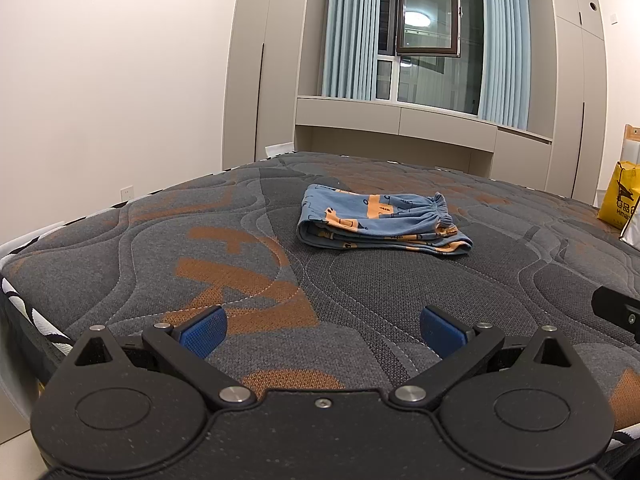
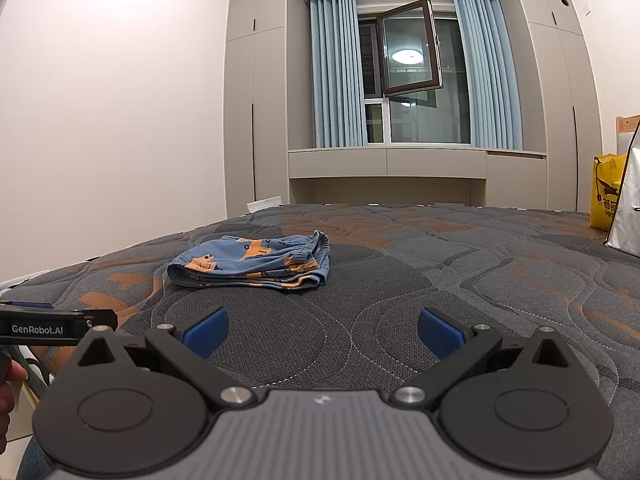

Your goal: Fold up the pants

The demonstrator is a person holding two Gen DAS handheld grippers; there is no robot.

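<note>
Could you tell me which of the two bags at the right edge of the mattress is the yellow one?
The yellow bag is the one farther back, with dark print on its face; the white bag stands in front of it, overlapping its right side.

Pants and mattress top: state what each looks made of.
Pants: soft knit, likely cotton jersey, matte; the folded layers drape limply and the waistband is gathered. Mattress: quilted woven or knit fabric, matte; stitched curving lines and a visible mesh-like texture.

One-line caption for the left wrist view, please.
Open left gripper hovers over the mattress, facing folded blue pants lying untouched ahead.
</note>
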